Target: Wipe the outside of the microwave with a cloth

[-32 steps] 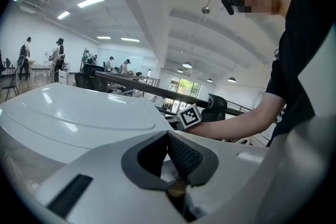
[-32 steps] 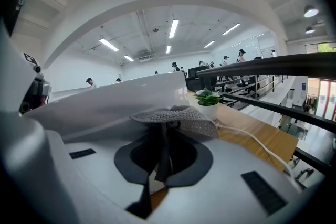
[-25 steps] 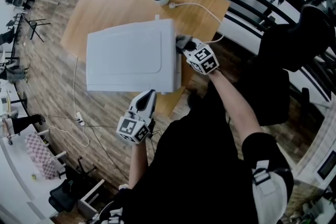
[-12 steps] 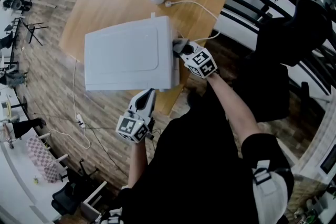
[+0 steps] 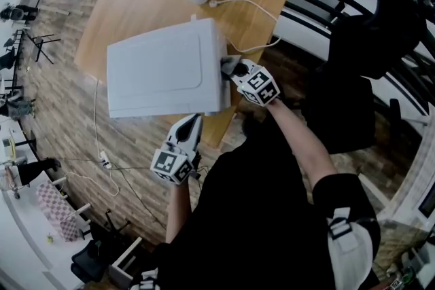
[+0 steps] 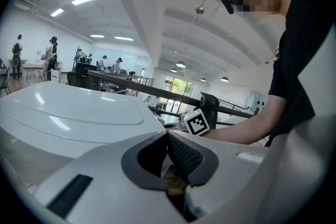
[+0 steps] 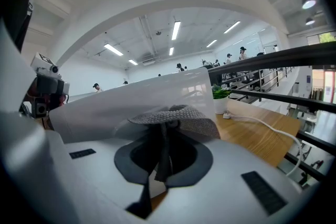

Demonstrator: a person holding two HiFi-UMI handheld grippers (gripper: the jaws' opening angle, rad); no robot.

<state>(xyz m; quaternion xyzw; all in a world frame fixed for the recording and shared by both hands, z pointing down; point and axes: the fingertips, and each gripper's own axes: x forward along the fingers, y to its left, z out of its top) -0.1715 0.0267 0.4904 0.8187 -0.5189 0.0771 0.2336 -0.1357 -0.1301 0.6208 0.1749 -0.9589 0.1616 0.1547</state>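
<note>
With the right tool [image 7: 160, 138] clamping the cloth [image 7: 178, 114] against the microwave [image 5: 160, 75] and the left tool [image 5: 194, 121] closed empty, we are risking pushing it off the desk [image 5: 136, 3].

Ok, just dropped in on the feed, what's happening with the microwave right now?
A person is working on the white microwave, which sits on the wooden table. The right tool is shut on a grey cloth and holds it at the microwave's right side wall. The left tool is shut with nothing in it and sits by the microwave's near edge, away from the cloth.
</note>
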